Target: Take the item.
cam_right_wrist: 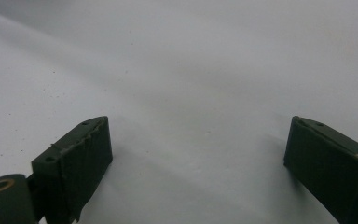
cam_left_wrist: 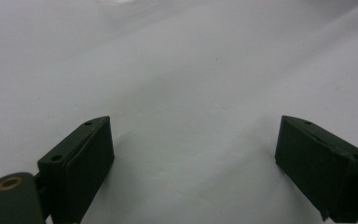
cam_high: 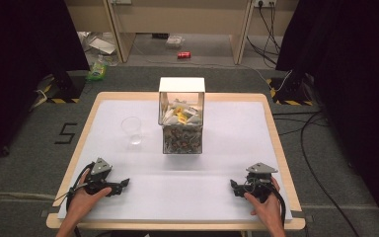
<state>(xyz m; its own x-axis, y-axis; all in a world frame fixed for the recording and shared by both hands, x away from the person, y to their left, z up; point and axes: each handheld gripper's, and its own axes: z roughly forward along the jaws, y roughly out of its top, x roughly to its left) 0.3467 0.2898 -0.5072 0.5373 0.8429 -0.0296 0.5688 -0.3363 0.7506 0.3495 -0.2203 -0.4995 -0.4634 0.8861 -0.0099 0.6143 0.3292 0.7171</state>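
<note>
The left gripper (cam_high: 124, 183) and right gripper (cam_high: 233, 185) are resting low on the white table (cam_high: 227, 148) near its front edge, well apart — each with jaws spread wide and gripping nothing. A clear box (cam_high: 181, 121) of mixed packets is standing mid-table toward the far edge, and a clear plastic cup (cam_high: 132, 129) is sitting just beside it on its left.
</note>
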